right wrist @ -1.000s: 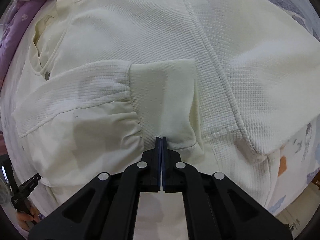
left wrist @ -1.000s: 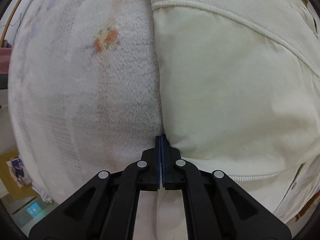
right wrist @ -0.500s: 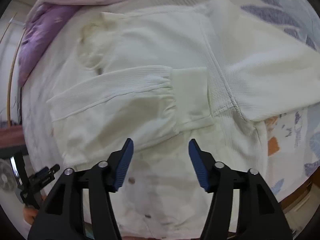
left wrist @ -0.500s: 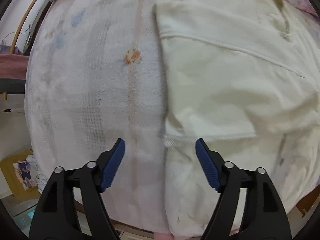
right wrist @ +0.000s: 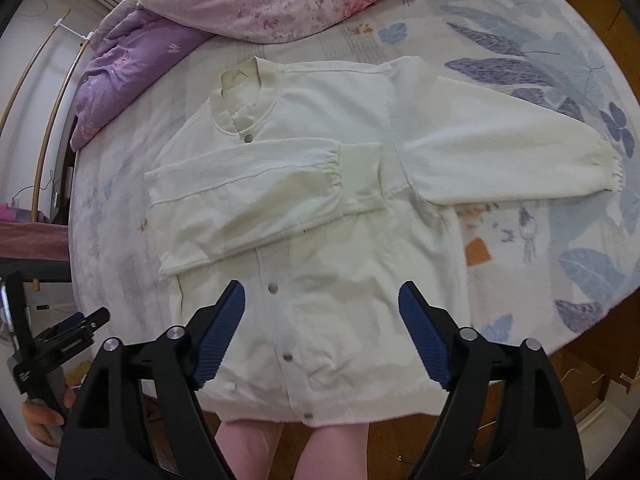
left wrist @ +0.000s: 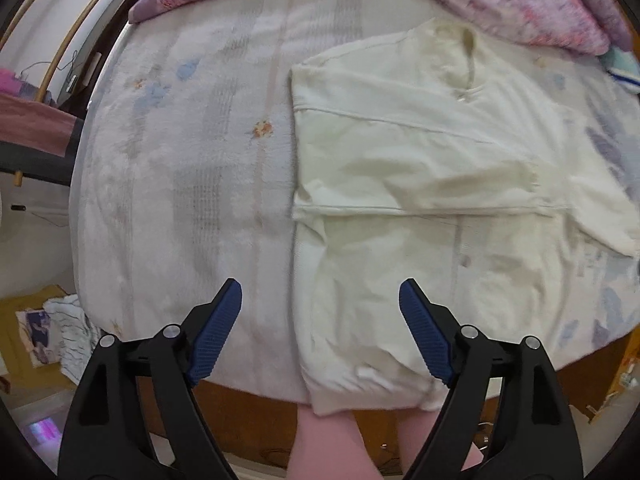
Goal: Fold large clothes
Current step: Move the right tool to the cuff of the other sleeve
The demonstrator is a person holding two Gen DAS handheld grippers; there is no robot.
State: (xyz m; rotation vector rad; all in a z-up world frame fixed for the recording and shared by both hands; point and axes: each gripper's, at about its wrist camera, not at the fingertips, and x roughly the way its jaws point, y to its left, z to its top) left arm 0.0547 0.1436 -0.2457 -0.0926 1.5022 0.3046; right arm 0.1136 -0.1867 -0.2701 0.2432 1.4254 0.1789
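Above the cream jacket [right wrist: 320, 208] (one sleeve folded across), both grippers, left gripper [left wrist: 320, 312] and right gripper [right wrist: 320, 312], hang with jaws opening wide, empty. A purple quilt [right wrist: 248, 8] lies beyond its collar.

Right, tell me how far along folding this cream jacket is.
Done: one sleeve is folded across the chest of the cream jacket, which lies flat on the bed. In hand: nothing; the left gripper and right gripper are both opening with only air between the jaws. Left: the other sleeve lies spread out, and the body is not yet folded.
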